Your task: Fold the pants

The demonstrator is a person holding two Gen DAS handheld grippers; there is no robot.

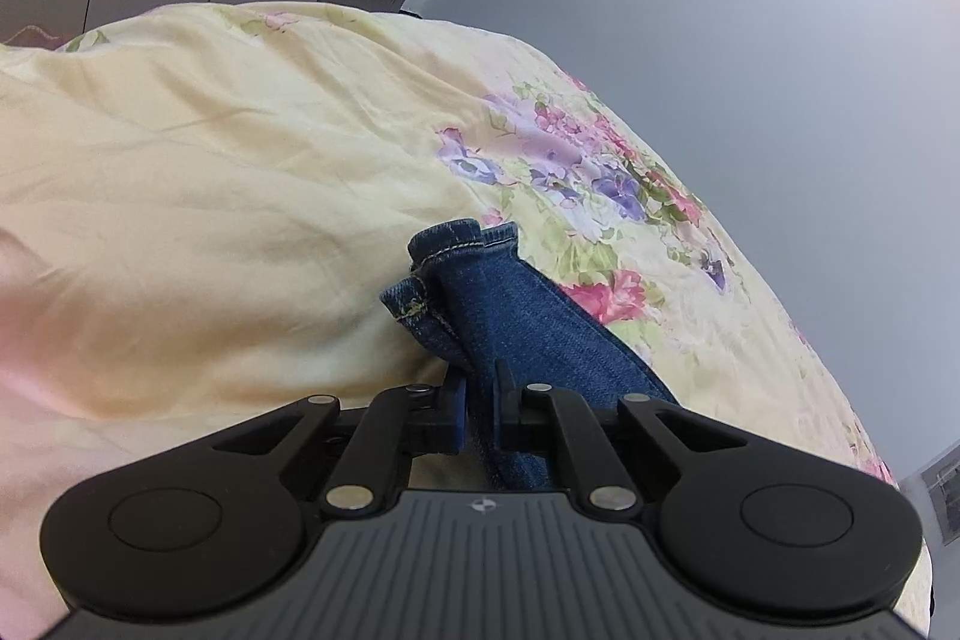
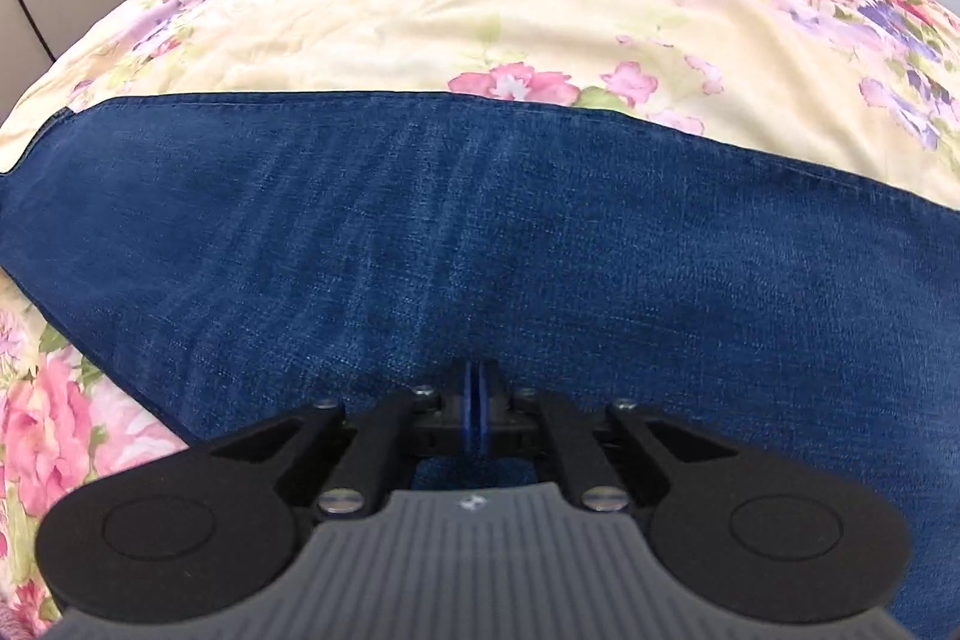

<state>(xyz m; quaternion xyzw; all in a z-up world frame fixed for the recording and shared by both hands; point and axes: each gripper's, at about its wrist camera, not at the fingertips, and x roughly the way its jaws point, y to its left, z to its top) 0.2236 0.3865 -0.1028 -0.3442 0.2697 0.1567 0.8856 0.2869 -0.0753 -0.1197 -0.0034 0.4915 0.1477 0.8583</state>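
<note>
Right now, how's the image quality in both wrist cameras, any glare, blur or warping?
Left wrist view: a blown-out glare spot at top right, and the floral bedspread bulges from fisheye warping; the jeans in the left gripper look sharp. Right wrist view: even light, no glare, right gripper shut, edges bowed.

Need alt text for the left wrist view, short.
The left gripper is shut on a bunched fold of blue jeans, whose stitched hems stick up past the fingertips. Behind lies a pale yellow floral bedspread, with a grey wall beyond.
</note>
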